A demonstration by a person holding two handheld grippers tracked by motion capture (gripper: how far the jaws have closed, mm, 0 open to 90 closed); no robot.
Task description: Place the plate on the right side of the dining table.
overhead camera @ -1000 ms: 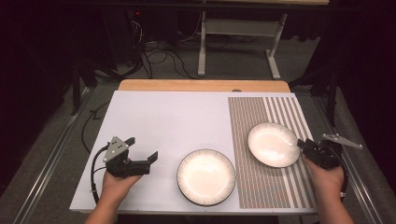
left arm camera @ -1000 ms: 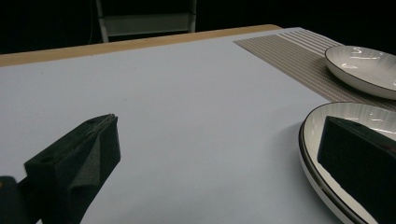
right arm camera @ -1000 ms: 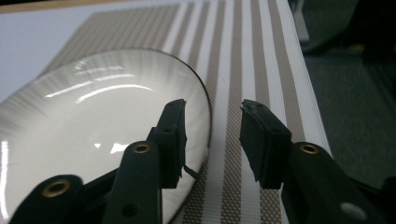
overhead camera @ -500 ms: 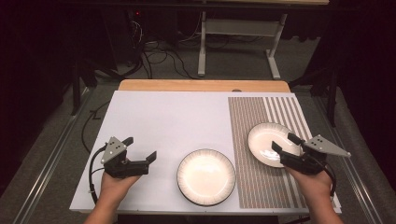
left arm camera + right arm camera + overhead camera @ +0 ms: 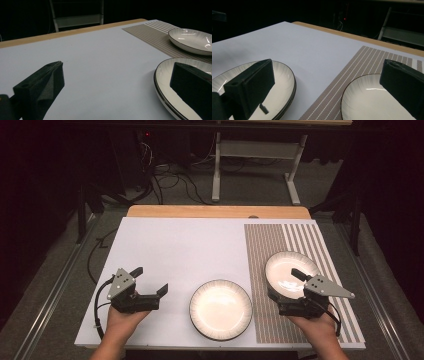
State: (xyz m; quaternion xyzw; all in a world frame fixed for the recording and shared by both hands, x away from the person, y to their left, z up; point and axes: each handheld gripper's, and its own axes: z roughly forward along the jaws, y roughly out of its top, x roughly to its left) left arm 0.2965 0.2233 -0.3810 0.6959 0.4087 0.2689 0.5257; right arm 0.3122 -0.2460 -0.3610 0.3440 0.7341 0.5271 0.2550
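Note:
A white plate with a dark rim (image 5: 220, 309) (image 5: 162, 75) (image 5: 283, 75) lies on the white tabletop near the front edge. A second, similar plate (image 5: 287, 270) (image 5: 192, 40) (image 5: 367, 100) rests on the striped placemat (image 5: 265, 245) (image 5: 362, 62). My left gripper (image 5: 150, 281) (image 5: 115, 82) hovers open to the left of the near plate, with nothing between its jaws. My right gripper (image 5: 285, 286) (image 5: 327, 85) hangs at the near edge of the placemat plate. Its jaws have just been opening and stand wide, gripping nothing.
The white tabletop (image 5: 190, 250) stretches bare behind the plates. A wooden strip (image 5: 215, 211) runs along its far edge. Beyond it a metal frame (image 5: 255, 150) and cables (image 5: 165, 180) lie on the dark floor.
My right gripper has moved left from the right rim of the placemat plate to its near side, and its jaws have spread apart. The left gripper and both plates have stayed put.

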